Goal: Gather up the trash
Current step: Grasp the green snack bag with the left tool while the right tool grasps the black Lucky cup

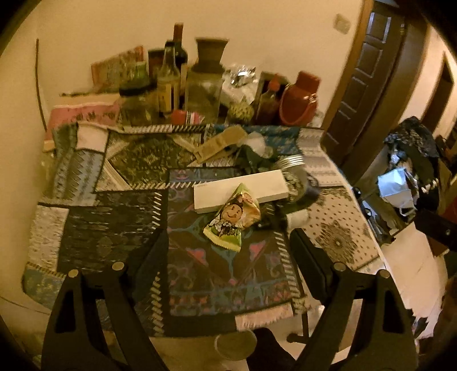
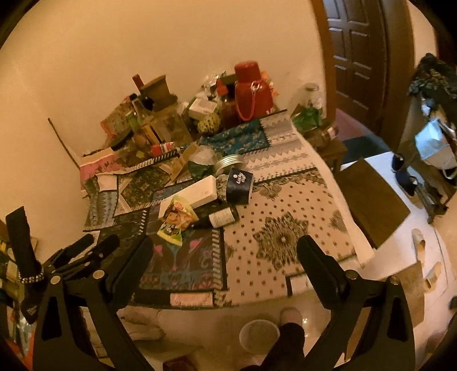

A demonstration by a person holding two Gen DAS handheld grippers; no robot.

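Snack bag (image 1: 232, 218) on table, just ahead of left gripper (image 1: 228, 251), jaws spread, empty.

The left claw (image 1: 228, 251) hangs wide apart above the patchwork tabletop (image 1: 108, 228), a green snack packet (image 1: 232, 218) leaning on a white box (image 1: 242, 189).

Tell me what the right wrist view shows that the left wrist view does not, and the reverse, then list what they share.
Only the right wrist view: the left gripper at its left edge, the label of the dark bottle lying on the cloth, the writing on the dark round tin, and a low stool past the table's far corner.

Only the left wrist view: a light switch on the wall.

Both: the green snack packet, the white box, the red flask, the patterned tablecloth, the brown door, and a pale bowl on the floor.
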